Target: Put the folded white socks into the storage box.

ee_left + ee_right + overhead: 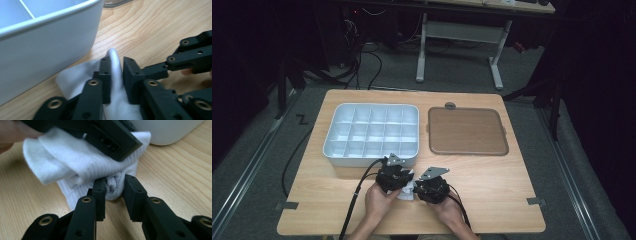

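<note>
White sock [82, 167], ribbed and bunched up, lies on the wooden tabletop [492, 185] near its front edge, a little left of the middle, just in front of the grey compartment tray [371, 134]. Both of the person's hands meet over it.

Left gripper [117, 72] has a raised fold of the sock between its two black jaws. In the left gripper view the fabric lies against the left jaw, while a thin gap shows at the right jaw, so the jaws stand narrow and loose around the fold and are not pinching it. The tray's rounded grey wall stands close on the left of that view.

Right gripper [114, 187] points at the sock from the other side. Its jaws are narrow too, set on either side of a crumpled fold at the sock's lower edge; the left jaw touches the cloth, and I cannot tell whether the right one presses on it. The left gripper's jaw lies across the top of the sock in that view.

From above, the two grippers sit side by side, nearly touching, with a bit of white showing between them. A brown tray [467, 131] lies to the right of the grey one, towards the far right of the tabletop, well apart from the hands.
</note>
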The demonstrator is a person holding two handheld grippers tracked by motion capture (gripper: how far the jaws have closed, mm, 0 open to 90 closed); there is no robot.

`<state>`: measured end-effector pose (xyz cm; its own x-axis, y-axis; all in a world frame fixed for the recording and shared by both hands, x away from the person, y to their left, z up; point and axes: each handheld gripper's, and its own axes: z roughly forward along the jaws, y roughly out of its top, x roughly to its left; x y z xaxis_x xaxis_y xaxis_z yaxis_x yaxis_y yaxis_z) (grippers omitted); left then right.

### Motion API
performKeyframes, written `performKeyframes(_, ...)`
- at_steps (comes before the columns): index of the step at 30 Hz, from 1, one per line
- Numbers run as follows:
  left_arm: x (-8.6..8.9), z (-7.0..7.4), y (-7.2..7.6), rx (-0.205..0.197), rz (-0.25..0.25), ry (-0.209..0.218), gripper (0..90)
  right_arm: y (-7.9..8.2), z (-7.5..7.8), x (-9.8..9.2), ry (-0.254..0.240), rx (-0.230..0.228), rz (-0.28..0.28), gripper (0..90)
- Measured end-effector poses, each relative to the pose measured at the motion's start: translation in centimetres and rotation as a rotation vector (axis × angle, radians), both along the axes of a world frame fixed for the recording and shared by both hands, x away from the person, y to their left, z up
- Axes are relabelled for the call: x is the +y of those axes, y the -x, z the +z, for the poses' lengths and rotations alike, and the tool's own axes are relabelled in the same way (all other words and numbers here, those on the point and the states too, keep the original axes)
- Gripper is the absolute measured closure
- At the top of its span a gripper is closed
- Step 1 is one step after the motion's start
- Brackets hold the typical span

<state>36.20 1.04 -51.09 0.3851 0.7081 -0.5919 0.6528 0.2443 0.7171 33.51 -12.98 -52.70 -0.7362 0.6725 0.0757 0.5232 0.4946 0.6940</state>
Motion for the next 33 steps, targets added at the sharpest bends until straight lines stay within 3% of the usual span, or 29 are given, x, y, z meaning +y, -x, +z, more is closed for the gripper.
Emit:
performKeyframes(2, 0.2, 0.3, 0.2, 0.002, -0.004, 0.006, 63.9, 0.0, 0.0, 0.0, -0.001, 0.001, -0.001, 72.4)
performKeyframes(5, 0.2, 0.5, 0.4, 0.001, -0.007, 0.014, 60.2, 0.0, 0.0, 0.0, -0.001, 0.002, -0.002, 72.4)
performKeyframes(9, 0.5, 0.9, 0.5, -0.005, -0.016, 0.029, 58.6, 0.0, 0.0, -0.1, 0.000, 0.003, -0.003, 72.4)
performKeyframes(16, 1.3, 2.1, 0.8, -0.010, -0.019, 0.105, 58.6, 0.0, 0.0, -0.1, 0.000, 0.003, -0.002, 72.4)
performKeyframes(21, 1.8, 2.6, 1.0, -0.021, -0.017, 0.129, 59.1, 0.0, 0.0, -0.1, -0.001, 0.004, -0.003, 72.4)
performKeyframes(26, 3.7, 3.6, 1.3, -0.056, 0.014, 0.160, 59.2, 0.0, 0.0, -0.1, -0.003, 0.004, -0.003, 72.4)
performKeyframes(33, 6.3, 3.8, 1.5, -0.076, 0.069, 0.165, 59.9, 0.0, 0.0, -0.1, -0.002, 0.006, -0.004, 72.4)
